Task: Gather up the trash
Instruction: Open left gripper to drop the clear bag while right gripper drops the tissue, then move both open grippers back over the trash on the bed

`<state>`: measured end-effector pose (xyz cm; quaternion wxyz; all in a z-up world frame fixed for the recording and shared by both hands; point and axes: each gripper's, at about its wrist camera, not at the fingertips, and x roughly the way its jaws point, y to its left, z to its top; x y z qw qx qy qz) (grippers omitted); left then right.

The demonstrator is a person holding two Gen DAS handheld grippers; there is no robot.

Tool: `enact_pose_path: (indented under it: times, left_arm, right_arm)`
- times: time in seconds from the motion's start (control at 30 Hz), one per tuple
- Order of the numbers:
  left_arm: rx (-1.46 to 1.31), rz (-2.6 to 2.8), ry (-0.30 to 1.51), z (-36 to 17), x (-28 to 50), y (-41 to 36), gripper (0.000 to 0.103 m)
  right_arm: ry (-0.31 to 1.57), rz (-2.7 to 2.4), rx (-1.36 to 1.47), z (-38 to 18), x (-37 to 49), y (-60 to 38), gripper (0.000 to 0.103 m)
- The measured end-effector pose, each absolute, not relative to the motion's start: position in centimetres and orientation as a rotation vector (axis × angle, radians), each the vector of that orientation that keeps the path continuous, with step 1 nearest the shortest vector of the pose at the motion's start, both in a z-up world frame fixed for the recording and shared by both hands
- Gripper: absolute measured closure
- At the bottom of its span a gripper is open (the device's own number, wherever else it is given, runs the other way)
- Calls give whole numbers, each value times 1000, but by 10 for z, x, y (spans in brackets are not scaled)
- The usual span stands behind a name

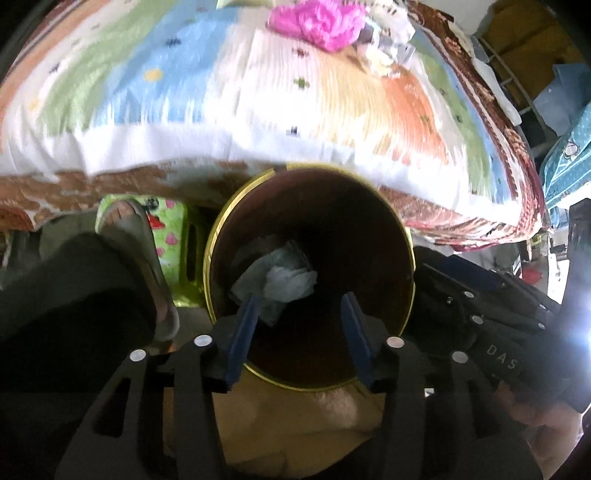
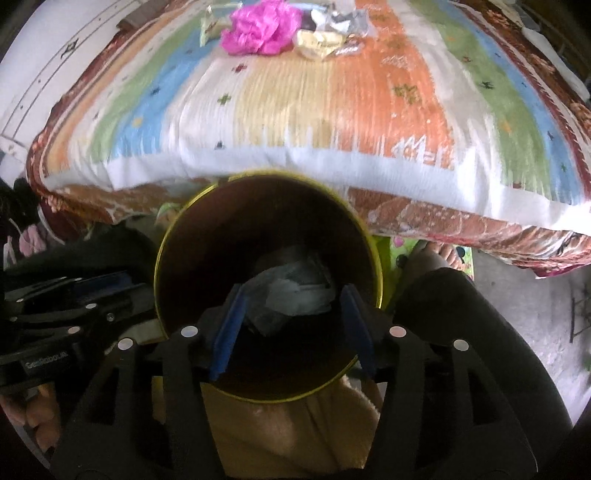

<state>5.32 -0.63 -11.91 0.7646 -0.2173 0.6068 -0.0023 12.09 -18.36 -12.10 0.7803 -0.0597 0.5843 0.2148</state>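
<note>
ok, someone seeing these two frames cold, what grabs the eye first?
The dark bin with its yellow rim fills the middle of both views, pale crumpled trash at its bottom. Both the left gripper and the right gripper hang open over its mouth, nothing between the blue pads. Beyond it, a bright pink wad and shiny wrappers lie on the striped blanket.

Bin (image 1: 400, 236): dark brown inside, thin yellow rim.
Trash in bin (image 1: 284, 282): pale white-grey crumple.
Blanket (image 2: 332, 122): stripes of orange, cream, blue, green, white, dotted with small crosses.
Bag at blanket's far edge (image 2: 262, 27): hot pink.
Gripper pads (image 2: 227, 328): blue.
</note>
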Motion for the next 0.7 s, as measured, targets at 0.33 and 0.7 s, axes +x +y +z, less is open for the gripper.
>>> enact_pose_path:
  times: [0.33, 0.7]
  left_arm:
    - [-411, 58, 1201, -81, 79, 19, 36]
    - [-416, 87, 1097, -53, 113, 40, 18]
  right_arm:
    - [1148, 480, -116, -86, 144, -179, 37]
    - [1002, 500, -88, -45, 178, -183, 17]
